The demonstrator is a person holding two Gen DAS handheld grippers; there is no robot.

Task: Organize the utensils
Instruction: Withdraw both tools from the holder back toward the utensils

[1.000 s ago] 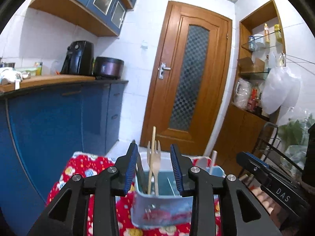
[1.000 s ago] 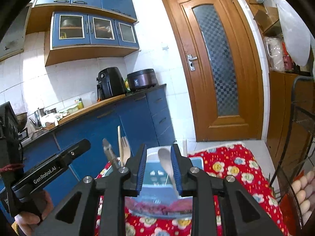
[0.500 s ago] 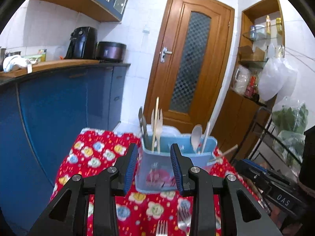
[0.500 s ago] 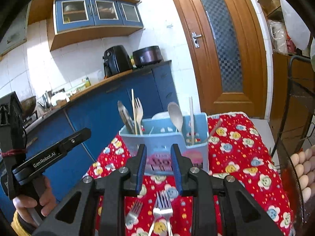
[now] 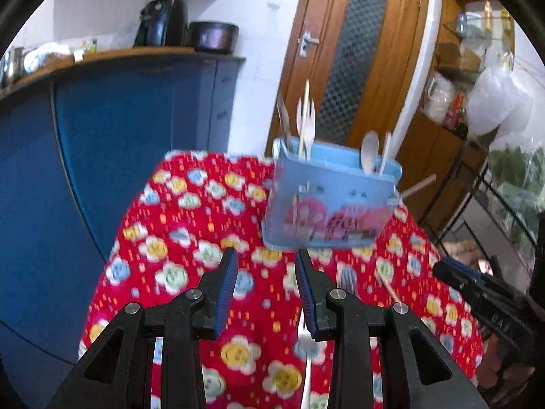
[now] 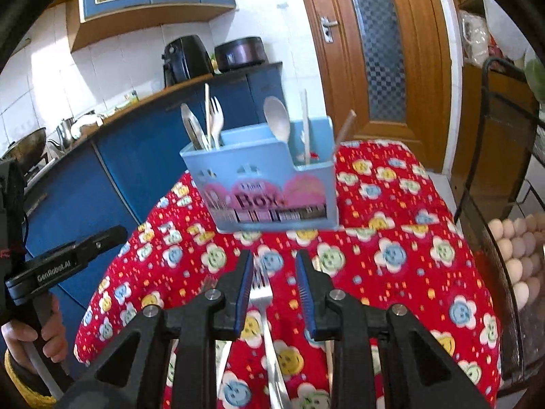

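A light blue utensil box stands at the far side of the red flowered tablecloth; it also shows in the left wrist view. It holds a wooden fork, a spoon, chopsticks and a metal utensil. A metal fork lies on the cloth between and below the fingers of my right gripper, which is open and empty. My left gripper is open and empty above the cloth, short of the box. Another fork and a chopstick lie to its right.
Blue kitchen cabinets with a wooden counter run along the left. A wooden door is behind the table. A wire rack with eggs stands at the right. The left gripper's body shows at the left of the right wrist view.
Both grippers have pulled back from the box and tilted down toward the cloth. The spoon now stands in the box. Loose forks on the cloth have come into view.
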